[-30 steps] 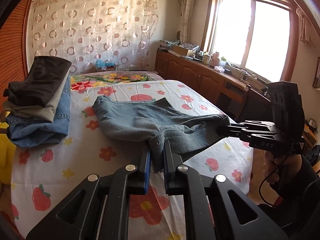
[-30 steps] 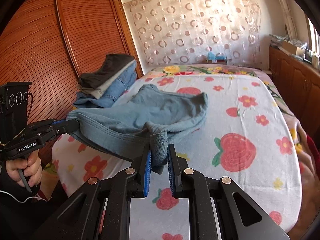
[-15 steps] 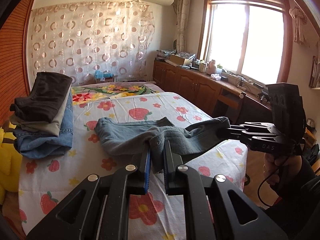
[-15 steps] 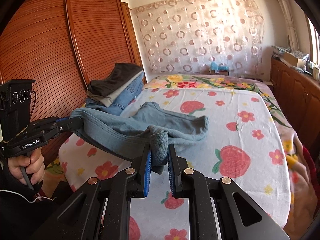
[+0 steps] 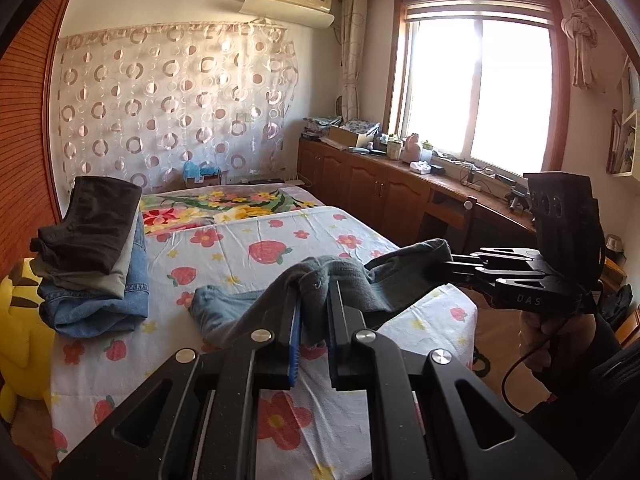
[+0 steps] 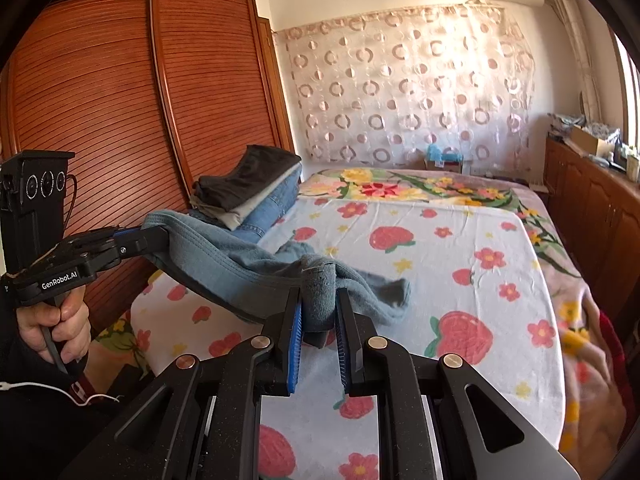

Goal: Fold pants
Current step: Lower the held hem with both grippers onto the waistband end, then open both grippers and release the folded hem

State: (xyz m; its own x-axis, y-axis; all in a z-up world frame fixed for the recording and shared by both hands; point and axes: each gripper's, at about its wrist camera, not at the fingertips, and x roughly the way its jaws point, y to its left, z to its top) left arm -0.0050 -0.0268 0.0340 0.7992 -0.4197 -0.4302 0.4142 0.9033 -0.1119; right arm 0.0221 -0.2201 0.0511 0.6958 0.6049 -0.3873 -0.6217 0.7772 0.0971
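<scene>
You are gripping one waistband corner of the grey-blue pants (image 5: 340, 280) in your left claw (image 5: 314, 320) and the other in your right claw (image 6: 318, 316), legs trailing on the strawberry-print bed (image 6: 460, 264). You are mid-fold; next, I judge, you are needing to carry the waistband over the legs evenly.

Sunlit window (image 5: 480, 84), slatted wooden wardrobe (image 6: 120, 100), circle-patterned curtain (image 5: 176, 100).

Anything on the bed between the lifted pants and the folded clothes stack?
Nothing: in the left wrist view only bare floral bedsheet separates the blue-grey pants from the folded stack.
</scene>
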